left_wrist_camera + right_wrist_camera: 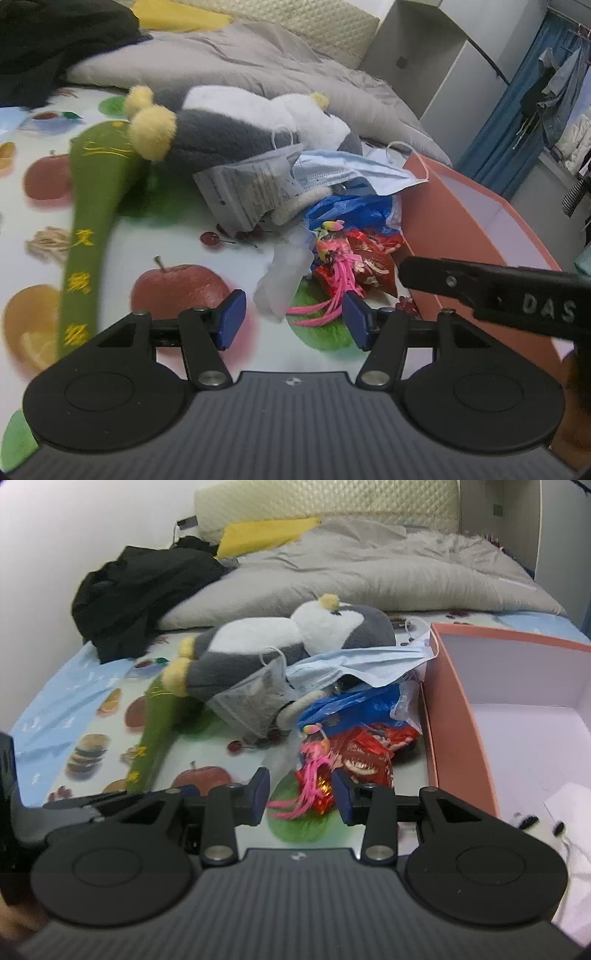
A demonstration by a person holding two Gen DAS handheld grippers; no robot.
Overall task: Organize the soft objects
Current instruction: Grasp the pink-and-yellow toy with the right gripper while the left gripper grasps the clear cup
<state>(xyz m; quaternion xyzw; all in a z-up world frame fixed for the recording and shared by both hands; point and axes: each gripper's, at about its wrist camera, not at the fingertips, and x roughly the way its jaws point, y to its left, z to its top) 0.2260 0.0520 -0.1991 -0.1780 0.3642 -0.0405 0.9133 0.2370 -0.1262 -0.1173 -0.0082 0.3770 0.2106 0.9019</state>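
Observation:
A grey and white plush penguin (236, 122) (280, 642) lies on the fruit-print sheet behind a heap of things. A green stuffed stick with yellow writing (92, 229) (155, 731) lies to its left. Blue face masks (343, 170) (354, 664), a grey packet (251, 188), a blue bag (354, 701), red wrappers (373, 749) and a pink tasselled toy (336, 266) (314, 775) make up the heap. My left gripper (293, 317) is open and empty, just short of the pink toy. My right gripper (301, 797) is open and empty with the pink tassels between its fingers.
An open pink box (476, 229) (458, 716) with a white inside stands at the right; something white lies in it (569, 812). A grey duvet (369, 572), a black garment (140, 590) and a yellow pillow (258, 533) lie at the back. The right gripper's body (498, 291) crosses the left wrist view.

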